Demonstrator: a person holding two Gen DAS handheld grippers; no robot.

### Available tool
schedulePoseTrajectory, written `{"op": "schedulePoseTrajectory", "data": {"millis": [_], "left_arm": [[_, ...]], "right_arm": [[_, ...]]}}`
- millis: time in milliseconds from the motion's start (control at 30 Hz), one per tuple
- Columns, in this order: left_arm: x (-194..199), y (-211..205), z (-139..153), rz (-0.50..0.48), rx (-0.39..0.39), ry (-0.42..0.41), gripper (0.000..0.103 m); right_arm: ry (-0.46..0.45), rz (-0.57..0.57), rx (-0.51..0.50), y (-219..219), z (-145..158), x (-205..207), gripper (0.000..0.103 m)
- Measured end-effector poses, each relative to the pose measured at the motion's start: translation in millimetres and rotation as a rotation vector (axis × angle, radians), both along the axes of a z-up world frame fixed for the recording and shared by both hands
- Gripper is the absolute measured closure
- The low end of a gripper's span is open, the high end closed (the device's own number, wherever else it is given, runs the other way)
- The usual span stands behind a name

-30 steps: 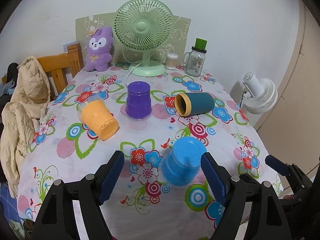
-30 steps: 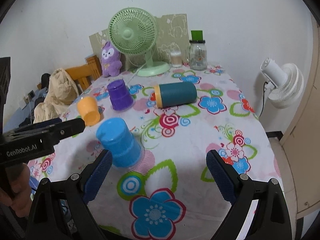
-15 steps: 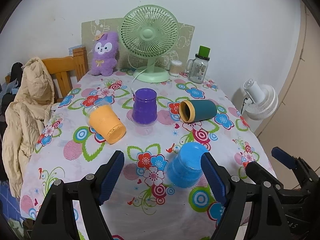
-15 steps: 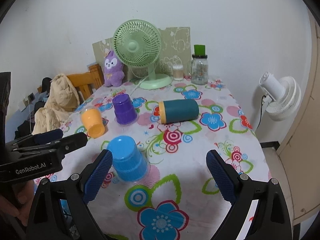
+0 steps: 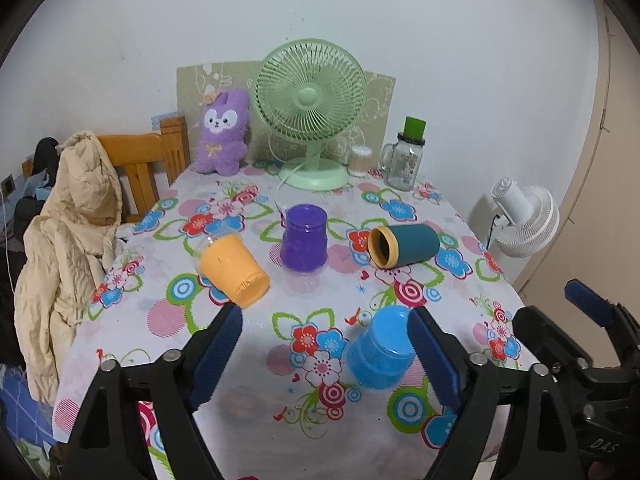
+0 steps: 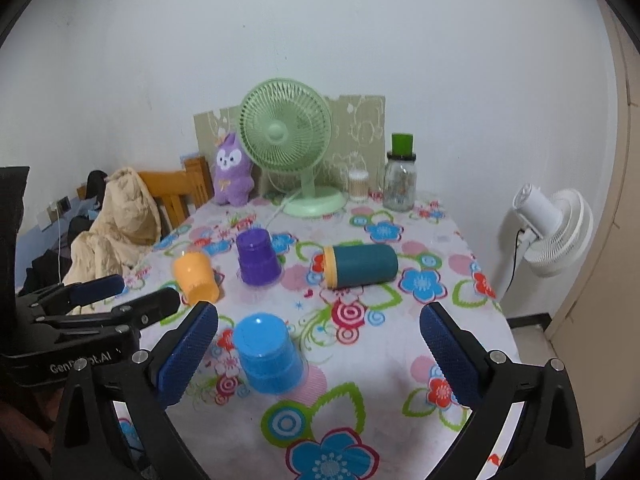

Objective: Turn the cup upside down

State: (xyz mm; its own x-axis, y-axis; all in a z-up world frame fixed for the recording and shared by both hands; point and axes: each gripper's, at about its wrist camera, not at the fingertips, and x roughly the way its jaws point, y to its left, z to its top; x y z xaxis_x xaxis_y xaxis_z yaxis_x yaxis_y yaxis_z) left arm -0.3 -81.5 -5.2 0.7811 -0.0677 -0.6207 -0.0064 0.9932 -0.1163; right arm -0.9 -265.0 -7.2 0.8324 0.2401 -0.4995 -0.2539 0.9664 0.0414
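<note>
A blue cup [image 5: 380,346] stands upside down on the floral tablecloth near the front edge; it also shows in the right wrist view [image 6: 268,354]. A purple cup [image 5: 304,237] stands upside down mid-table. An orange cup [image 5: 234,270] rests tilted. A teal cup with a yellow rim [image 5: 402,245] lies on its side. My left gripper [image 5: 326,356] is open and empty, held back above the blue cup. My right gripper [image 6: 320,354] is open and empty, also back from the cups.
A green desk fan [image 5: 310,108], a purple plush toy [image 5: 224,132], a glass jar with a green lid [image 5: 404,156] and a small container stand at the table's back. A wooden chair with a beige jacket [image 5: 68,232] is at left. A white fan [image 5: 524,216] stands at right.
Both grippers have pulled back and up from the table, so the cups look smaller and farther. The cups have not moved.
</note>
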Motion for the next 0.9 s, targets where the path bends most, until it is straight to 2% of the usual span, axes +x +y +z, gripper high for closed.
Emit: {"op": "schedulePoseTrajectory", "data": {"millis": [133,500,900], "left_arm": [[0.7,0.4,1.0,0.001,0.002,-0.004,0.014],[-0.6,4.2,2.5,0.029,0.012,-0.025,0.001],[-0.5,6.6,2.3,0.036,0.021,-0.030,0.001]], "right_arm": [[0.001,0.002,-0.004,3.6,2.5,2.1,0.001],[0.006,-0.015,0.002,3.9,4.5,7.2,0.000],[0.003,-0.007,-0.004,7.5,4.4,6.6,0.000]]}}
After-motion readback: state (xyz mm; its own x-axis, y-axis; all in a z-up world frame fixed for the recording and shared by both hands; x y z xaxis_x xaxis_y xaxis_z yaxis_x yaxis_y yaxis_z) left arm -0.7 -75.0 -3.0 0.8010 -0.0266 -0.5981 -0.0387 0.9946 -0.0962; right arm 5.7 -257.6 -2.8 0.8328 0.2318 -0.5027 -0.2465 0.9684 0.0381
